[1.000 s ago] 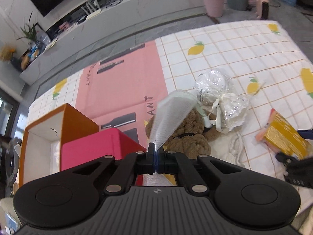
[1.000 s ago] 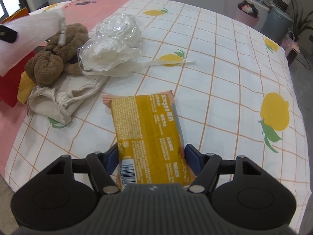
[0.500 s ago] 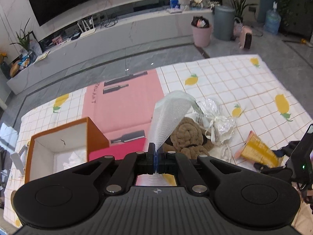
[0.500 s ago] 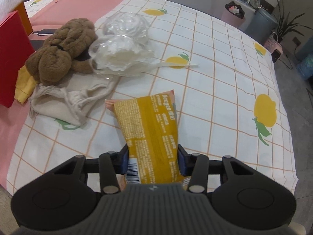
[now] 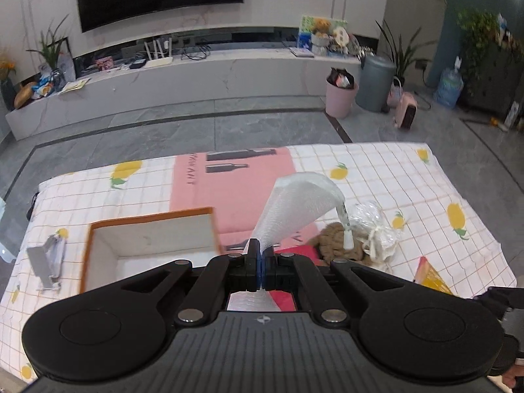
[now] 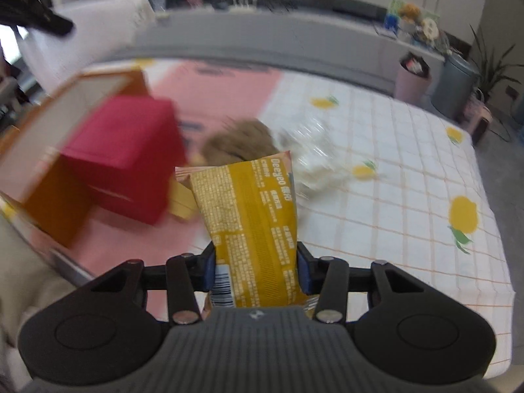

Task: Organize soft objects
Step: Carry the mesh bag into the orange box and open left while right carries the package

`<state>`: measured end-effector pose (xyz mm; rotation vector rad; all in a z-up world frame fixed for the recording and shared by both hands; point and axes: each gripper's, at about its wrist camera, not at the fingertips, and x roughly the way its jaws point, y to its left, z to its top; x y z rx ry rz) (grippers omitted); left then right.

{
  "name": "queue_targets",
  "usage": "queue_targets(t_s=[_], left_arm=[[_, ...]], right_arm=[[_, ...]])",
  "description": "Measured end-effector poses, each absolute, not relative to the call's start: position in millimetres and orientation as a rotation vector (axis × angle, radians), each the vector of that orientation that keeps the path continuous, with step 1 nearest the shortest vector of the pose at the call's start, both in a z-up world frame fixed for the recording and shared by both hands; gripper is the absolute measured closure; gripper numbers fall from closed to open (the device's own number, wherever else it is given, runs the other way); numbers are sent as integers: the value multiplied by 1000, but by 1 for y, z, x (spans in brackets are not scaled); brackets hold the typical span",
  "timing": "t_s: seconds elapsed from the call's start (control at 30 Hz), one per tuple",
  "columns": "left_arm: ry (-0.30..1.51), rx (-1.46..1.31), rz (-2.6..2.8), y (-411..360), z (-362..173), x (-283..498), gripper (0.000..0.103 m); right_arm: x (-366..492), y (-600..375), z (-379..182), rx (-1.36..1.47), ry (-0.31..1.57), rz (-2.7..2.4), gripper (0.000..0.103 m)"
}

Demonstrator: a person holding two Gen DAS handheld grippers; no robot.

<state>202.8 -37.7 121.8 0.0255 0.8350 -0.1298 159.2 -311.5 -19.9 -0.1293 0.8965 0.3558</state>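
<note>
My left gripper [image 5: 261, 262] is shut on the narrow end of a white padded pouch [image 5: 298, 206], which fans out above the fingers, high over the table. An open orange box [image 5: 147, 219] with white inner walls lies just below and to the left. My right gripper [image 6: 257, 268] is shut on a yellow snack packet [image 6: 252, 216], held off the cloth with both pads against its sides. Behind the packet lie a brown plush toy [image 6: 242, 144] and a clear plastic bundle [image 6: 314, 150]. A red box [image 6: 124, 160] stands beside the orange box [image 6: 55, 203].
The lemon-print tablecloth [image 5: 409, 180] has a pink mat in its middle. A small grey stand [image 5: 46, 262] lies on the cloth left of the orange box. Beyond the table's far edge stand a pink bin [image 5: 340, 98] and a grey bin [image 5: 373, 82].
Both grippers have risen. The left one carried the white pouch leftward to the orange box. The right one closed on the yellow packet and lifted it off the cloth.
</note>
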Motion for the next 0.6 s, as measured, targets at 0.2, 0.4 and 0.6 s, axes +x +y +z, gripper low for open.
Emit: queue_targets(t_s=[0.2,0.4,0.6], left_arm=[[762,16,-71,33,114,187,102],[812,62,75,79,68,198,102],[825,95,156,82,27,215,102]], right_arm=[[137,-247,28,-151,767,451,57],[140,-175,51,-122,694,573,57],[152,-108,36,-167,713,632,57]])
